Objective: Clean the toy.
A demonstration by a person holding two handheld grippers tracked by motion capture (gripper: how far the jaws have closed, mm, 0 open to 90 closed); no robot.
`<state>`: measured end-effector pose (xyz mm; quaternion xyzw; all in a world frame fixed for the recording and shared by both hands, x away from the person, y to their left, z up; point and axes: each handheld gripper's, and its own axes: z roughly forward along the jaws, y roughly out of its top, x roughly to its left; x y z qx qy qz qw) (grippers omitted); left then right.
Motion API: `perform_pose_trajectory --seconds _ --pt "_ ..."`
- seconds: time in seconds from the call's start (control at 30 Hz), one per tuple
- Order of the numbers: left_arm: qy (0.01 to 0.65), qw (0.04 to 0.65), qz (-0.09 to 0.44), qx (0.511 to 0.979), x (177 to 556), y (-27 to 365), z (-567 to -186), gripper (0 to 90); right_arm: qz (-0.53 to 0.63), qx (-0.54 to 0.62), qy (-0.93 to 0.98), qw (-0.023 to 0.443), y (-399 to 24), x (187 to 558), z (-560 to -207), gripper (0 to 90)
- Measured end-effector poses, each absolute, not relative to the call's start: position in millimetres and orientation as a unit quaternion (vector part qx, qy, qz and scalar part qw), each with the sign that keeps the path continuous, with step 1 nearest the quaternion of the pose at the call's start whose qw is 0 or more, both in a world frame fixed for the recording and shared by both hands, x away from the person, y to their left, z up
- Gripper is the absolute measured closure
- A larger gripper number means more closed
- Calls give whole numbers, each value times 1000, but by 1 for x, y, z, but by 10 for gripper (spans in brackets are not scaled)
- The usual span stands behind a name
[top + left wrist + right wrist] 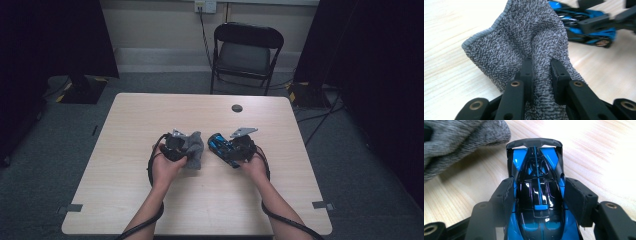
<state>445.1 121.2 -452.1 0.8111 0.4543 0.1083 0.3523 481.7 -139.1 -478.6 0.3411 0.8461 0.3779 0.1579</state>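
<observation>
Much stayed hidden. In the left gripper view the grey cloth (pixel 524 47) bunched up between my jaws and blocked most of the table (pixel 446 32) beyond; its lower folds ran out of frame under the jaws. In the right gripper view the toy car (pixel 537 197) was cut off at the bottom edge, so I saw only its black and blue roof and the rear wing; its wheels were out of sight.

My left gripper (pixel 176 144) was nipped tight on a fold of the cloth, jaws narrow. My right gripper (pixel 239 148) was clamped on the car, one pad against each flank, jaws partway apart.

From the high view, cloth and car sat near the middle of the table, close beside each other, the cloth to the left. I could not tell whether they touched.

No containers were on the table. A folding chair (pixel 247 52) stood beyond the far edge.
</observation>
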Motion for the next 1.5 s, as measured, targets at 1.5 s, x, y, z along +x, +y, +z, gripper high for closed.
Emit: perform_pose_trajectory --seconds 1.5 --pt "364 331 38 870 413 40 -470 750 377 340 846 161 -139 481 -479 417"
